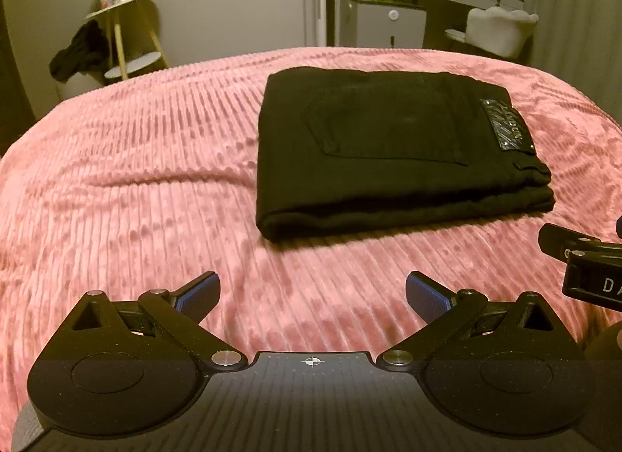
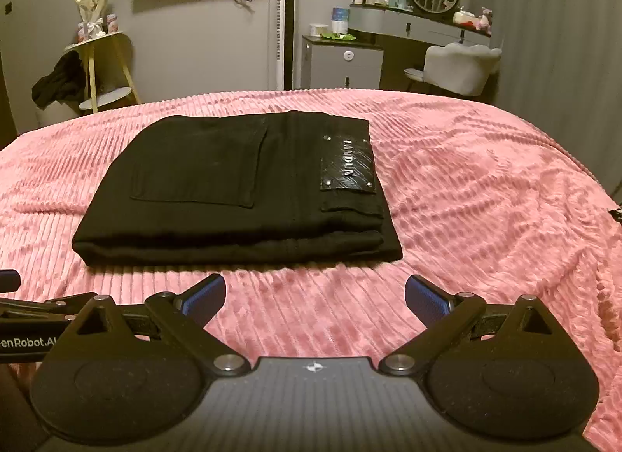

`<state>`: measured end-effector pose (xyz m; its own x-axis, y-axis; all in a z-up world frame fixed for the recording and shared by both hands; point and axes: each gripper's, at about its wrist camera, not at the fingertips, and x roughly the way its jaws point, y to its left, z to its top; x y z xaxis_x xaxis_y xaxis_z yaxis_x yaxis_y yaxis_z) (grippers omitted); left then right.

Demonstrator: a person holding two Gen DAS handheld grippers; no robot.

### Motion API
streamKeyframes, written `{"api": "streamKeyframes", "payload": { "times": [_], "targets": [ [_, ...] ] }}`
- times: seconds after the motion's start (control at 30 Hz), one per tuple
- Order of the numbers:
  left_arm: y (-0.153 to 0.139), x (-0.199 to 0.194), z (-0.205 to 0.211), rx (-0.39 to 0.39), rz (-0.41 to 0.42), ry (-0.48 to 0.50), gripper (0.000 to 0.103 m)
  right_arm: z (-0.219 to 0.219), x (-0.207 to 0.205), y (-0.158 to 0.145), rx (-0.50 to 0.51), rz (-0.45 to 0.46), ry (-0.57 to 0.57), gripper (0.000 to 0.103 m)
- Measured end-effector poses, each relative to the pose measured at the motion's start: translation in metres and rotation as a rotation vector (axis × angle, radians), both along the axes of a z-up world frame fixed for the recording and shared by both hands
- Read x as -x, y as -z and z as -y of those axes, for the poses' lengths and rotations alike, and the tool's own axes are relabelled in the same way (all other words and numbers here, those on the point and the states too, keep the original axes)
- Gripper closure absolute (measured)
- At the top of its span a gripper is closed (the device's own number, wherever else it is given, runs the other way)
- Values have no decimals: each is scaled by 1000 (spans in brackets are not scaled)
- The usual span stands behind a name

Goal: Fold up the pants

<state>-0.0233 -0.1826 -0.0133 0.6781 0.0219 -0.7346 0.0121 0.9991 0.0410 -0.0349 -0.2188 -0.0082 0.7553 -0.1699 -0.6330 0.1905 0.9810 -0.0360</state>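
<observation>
Blue ribbed pads are showing on both claws: the left claw (image 1: 313, 292) and the right claw (image 2: 315, 294) are each hanging spread wide over the bed, gripping nothing. Just ahead of them the black pants (image 2: 237, 187) are lying folded into a thick, flat rectangle on the pink ribbed bedspread (image 2: 486, 199), apart from both claws. Its long axis is running crosswise to the right claw, waistband end to that claw's right, where a shiny embossed label (image 2: 348, 166) is sitting beside a sewn back pocket (image 2: 200, 164). Beyond the bed a white chair (image 2: 458, 65) and a dresser (image 2: 420, 22) are standing.
</observation>
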Motion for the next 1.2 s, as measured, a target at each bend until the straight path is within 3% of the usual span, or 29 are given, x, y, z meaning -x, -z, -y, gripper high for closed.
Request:
{"api": "streamKeyframes", "payload": {
  "times": [1.2],
  "targets": [
    [1, 2, 0, -2, -8, 17, 0, 9, 3, -1, -60, 9, 15, 4]
  ]
}}
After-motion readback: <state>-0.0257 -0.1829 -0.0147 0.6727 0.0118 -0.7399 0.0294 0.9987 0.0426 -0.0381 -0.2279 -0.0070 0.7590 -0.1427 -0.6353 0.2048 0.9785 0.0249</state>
